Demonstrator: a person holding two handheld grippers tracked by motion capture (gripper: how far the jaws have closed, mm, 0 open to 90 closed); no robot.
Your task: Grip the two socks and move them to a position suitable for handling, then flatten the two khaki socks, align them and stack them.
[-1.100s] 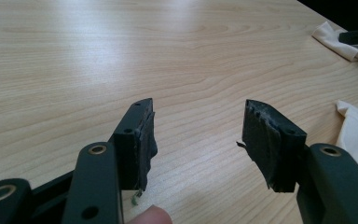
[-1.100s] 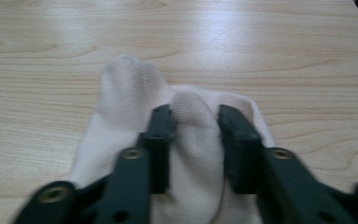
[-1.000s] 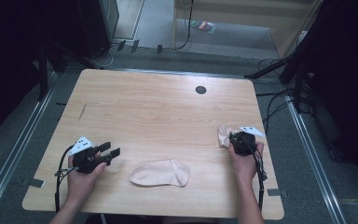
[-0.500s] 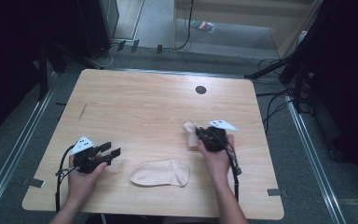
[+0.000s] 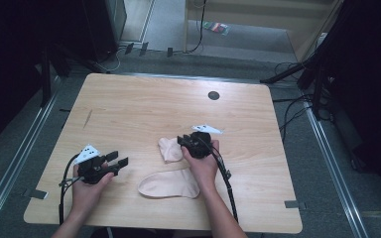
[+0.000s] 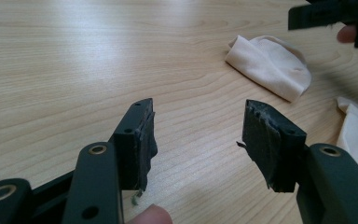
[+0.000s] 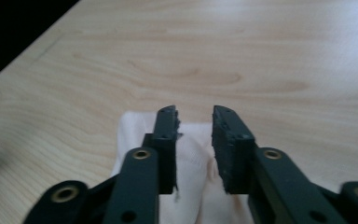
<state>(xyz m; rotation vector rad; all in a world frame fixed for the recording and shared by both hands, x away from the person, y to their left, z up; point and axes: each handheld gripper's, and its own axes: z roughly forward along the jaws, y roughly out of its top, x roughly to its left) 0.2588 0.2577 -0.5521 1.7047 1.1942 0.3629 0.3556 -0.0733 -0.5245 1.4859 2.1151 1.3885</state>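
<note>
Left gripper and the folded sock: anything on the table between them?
Nothing: the left gripper view shows bare wood between the left gripper and the folded sock.

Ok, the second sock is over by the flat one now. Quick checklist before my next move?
1. Right gripper jaws let go: ok, they have just been opening, a gap shows, crumpled sock below them.
2. Crumpled sock on the table: ok.
3. Crumpled sock laid flat: not ok, bunched.
4. Flat sock undisturbed: ok.
5. Left gripper jaws open, nothing between them: ok.
6. Socks touching: cannot tell.
</note>
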